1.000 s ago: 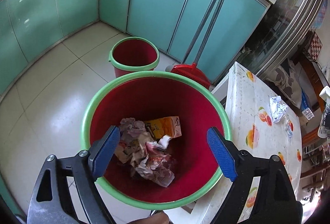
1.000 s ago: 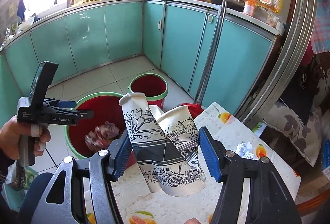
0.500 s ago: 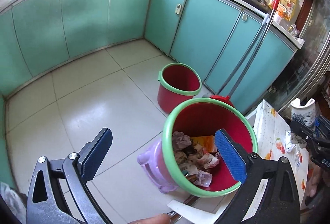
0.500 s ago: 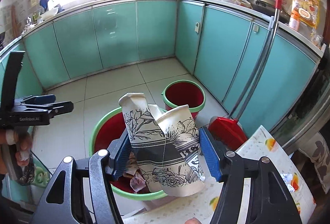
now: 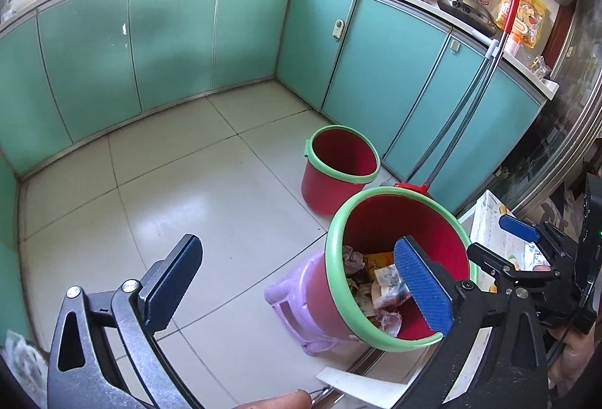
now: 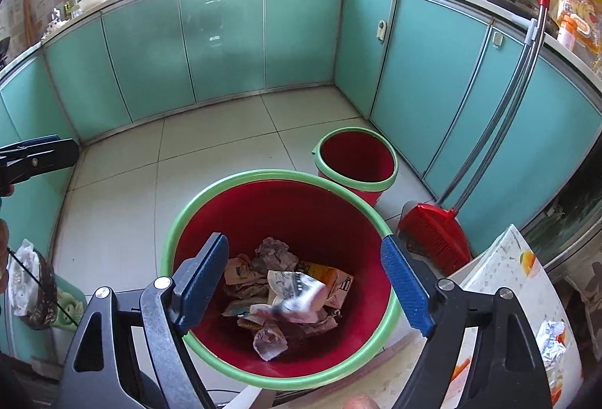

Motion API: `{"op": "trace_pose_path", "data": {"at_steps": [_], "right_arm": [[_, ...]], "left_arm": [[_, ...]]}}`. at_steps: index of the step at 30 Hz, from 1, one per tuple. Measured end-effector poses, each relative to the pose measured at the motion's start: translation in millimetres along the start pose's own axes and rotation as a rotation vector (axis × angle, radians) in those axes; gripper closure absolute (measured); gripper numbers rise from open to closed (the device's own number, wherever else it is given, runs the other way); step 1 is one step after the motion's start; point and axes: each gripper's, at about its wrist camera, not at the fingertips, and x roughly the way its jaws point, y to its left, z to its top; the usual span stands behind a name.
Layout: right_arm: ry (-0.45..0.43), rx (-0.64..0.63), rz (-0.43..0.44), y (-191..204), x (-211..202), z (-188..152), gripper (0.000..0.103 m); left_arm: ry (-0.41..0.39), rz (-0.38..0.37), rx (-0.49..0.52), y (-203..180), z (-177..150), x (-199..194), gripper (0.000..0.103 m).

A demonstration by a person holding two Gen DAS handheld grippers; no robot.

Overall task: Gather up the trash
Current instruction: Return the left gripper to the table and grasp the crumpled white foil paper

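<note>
Risk now is mostly what's left behind: right gripper (image 6: 306, 283) is opening over the red bin (image 6: 240, 179), nothing between its pads, and the printed paper cups (image 6: 297, 290), blurred, sit on the trash inside. Left gripper (image 5: 297, 290) is wide w/ nothing in it, off to the bin's side. Crumpled foil (image 6: 551, 337) on the table (image 6: 504, 258) could get missed, and a careless swing back might knock the bin, since it's perched on a purple stool (image 5: 293, 292).

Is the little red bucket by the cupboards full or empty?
Empty, as far as it shows: the small red bucket shows only bare red walls inside, no trash.
</note>
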Motion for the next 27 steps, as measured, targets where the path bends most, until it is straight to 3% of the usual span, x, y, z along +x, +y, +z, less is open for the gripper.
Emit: {"op": "trace_pose_path", "data": {"at_steps": [5,9,17,27], "right_arm": [[-0.030,0.010,-0.048,-16.9,-32.5,-14.8,0.020],[-0.069,0.076,-0.105,-47.3,-73.8,-35.3,0.020],[-0.113,0.257,-0.282,-129.9,-164.8,-109.1,0.020],[-0.083,0.485,-0.460,-242.2,-250.5,-219.1,0.018]], "left_arm": [[0.002,-0.025,0.047,-21.5,-0.9,-0.7,0.001],[0.001,-0.057,0.131,-59.6,0.7,-2.0,0.001],[0.013,-0.197,0.331,-173.5,-4.0,-6.9,0.000],[0.081,-0.363,0.532,-322.0,-39.7,1.1,0.000]]}}
